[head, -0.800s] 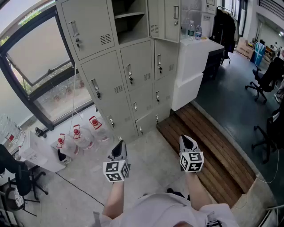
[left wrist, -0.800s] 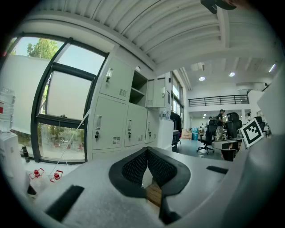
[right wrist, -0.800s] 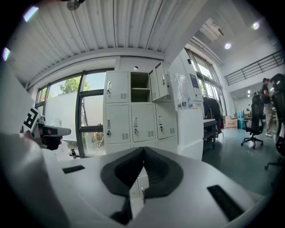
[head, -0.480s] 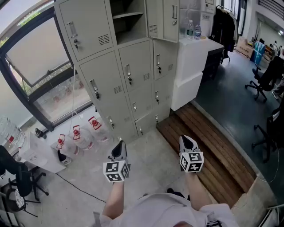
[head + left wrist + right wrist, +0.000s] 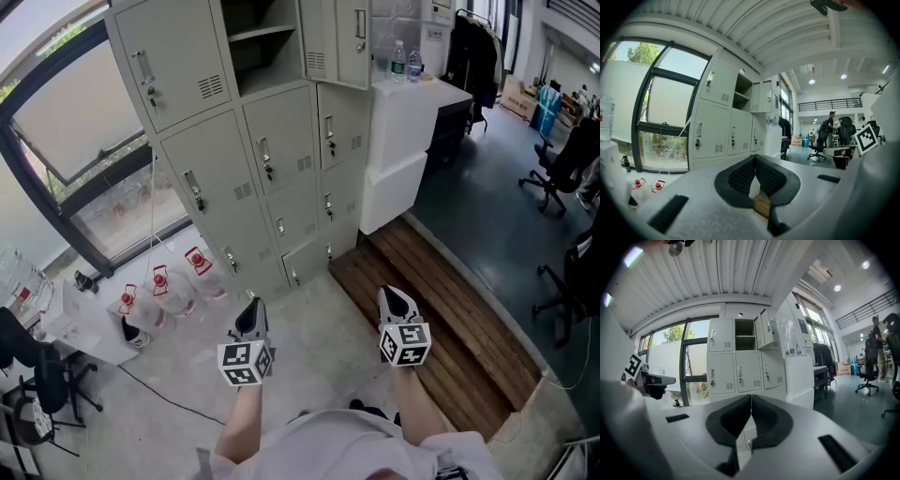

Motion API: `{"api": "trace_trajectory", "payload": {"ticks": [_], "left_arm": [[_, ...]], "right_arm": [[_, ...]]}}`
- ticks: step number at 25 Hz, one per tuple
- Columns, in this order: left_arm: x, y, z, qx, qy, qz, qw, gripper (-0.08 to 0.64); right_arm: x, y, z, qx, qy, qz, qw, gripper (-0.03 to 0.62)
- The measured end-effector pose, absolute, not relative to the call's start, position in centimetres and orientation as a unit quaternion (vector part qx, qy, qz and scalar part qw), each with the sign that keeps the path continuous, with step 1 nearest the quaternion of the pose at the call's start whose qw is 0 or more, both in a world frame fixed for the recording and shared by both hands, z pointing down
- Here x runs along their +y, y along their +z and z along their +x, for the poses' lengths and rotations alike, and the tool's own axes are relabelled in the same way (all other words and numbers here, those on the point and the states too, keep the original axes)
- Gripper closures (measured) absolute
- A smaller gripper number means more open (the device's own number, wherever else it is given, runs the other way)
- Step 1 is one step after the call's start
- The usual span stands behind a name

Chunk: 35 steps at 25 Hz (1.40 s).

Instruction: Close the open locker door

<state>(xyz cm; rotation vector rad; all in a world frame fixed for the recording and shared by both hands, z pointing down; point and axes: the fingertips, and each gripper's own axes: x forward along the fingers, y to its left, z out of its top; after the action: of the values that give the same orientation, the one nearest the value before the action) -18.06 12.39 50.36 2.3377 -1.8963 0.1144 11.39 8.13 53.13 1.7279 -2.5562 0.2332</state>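
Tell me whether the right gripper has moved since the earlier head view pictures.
No. The right gripper sits at the same spot against the wooden planks as before, near their left edge, with its jaws shut.

The grey concrete floor [image 5: 314, 323] carries a block of lockers [image 5: 272, 178] at the far side. Left of the block, three clear water jugs [image 5: 176, 291] with red caps rest near its foot, and a thin black cable [image 5: 164, 394] runs over the concrete nearer. At the right lies a strip of wooden boards [image 5: 450, 319], with a white cabinet [image 5: 405, 159] at its far end. Farther right, office chairs [image 5: 562, 169] stand on a dark floor [image 5: 487, 225].
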Motion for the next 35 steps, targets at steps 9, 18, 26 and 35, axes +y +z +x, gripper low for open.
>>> {"api": "trace_trajectory", "payload": {"ticks": [9,18,26,35], "left_arm": [[10.6,49.8,-13.8,-0.643,0.035,0.763,0.060,0.552],[8.1,50.0,-9.0,-0.656,0.028,0.751,0.062,0.552],[2.9,50.7,-8.8,-0.649,0.033,0.758,0.059,0.552],[-10.3,52.1,-14.0,-0.626,0.034,0.777,0.064,0.552]], "right_arm": [[5.4,52.8,15.4,-0.838,0.073,0.540,0.022,0.580],[2.2,53.1,20.2,-0.848,0.073,0.525,0.027,0.580],[-2.3,54.5,20.3,-0.845,0.083,0.528,0.029,0.580],[-13.5,54.8,15.7,-0.828,0.082,0.554,0.031,0.580]]}}
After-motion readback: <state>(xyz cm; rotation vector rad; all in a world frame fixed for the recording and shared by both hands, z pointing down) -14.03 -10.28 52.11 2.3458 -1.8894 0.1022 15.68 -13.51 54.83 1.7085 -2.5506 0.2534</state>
